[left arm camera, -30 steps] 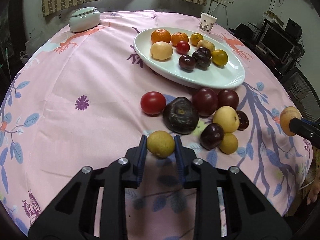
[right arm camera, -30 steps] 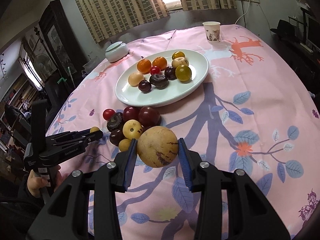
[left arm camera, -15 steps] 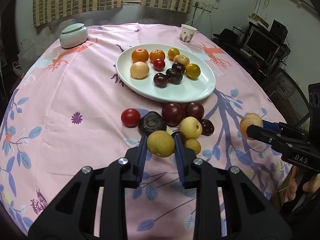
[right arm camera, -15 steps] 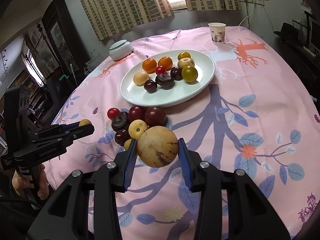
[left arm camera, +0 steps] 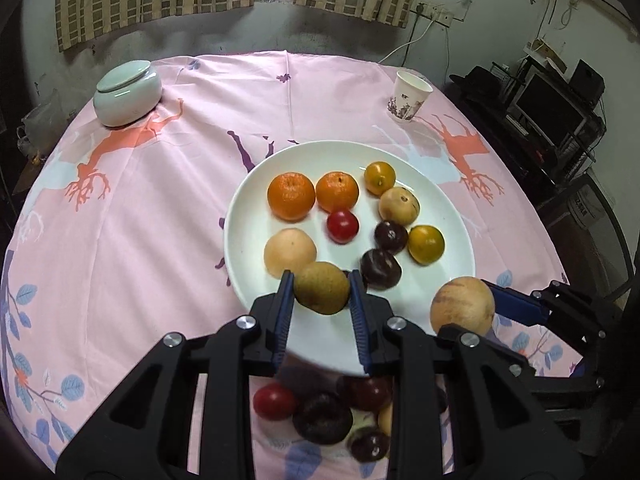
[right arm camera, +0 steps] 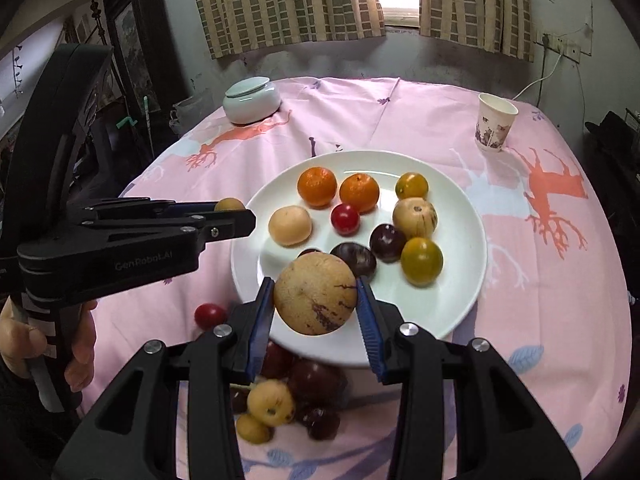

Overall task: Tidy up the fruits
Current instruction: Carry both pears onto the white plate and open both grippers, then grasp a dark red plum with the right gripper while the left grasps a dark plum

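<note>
My left gripper (left arm camera: 322, 292) is shut on a small yellow-brown fruit (left arm camera: 322, 288) and holds it above the near rim of the white plate (left arm camera: 248, 208). My right gripper (right arm camera: 316, 294) is shut on a larger tan fruit with purple streaks (right arm camera: 316, 292), also above the plate's near rim (right arm camera: 476, 264). The plate holds several fruits: oranges, yellow ones, dark plums, a red one. The right gripper's tan fruit shows at the right in the left wrist view (left arm camera: 462, 306). The left gripper shows at the left in the right wrist view (right arm camera: 230, 210).
A pile of loose fruits (right arm camera: 280, 396) lies on the pink cloth just in front of the plate, under both grippers. A pale green lidded jar (left arm camera: 128, 92) stands far left, a paper cup (left arm camera: 408, 96) far right.
Both grippers have lifted and moved forward with their fruits, from beside the loose pile to above the plate's near rim. Both stayed shut.
</note>
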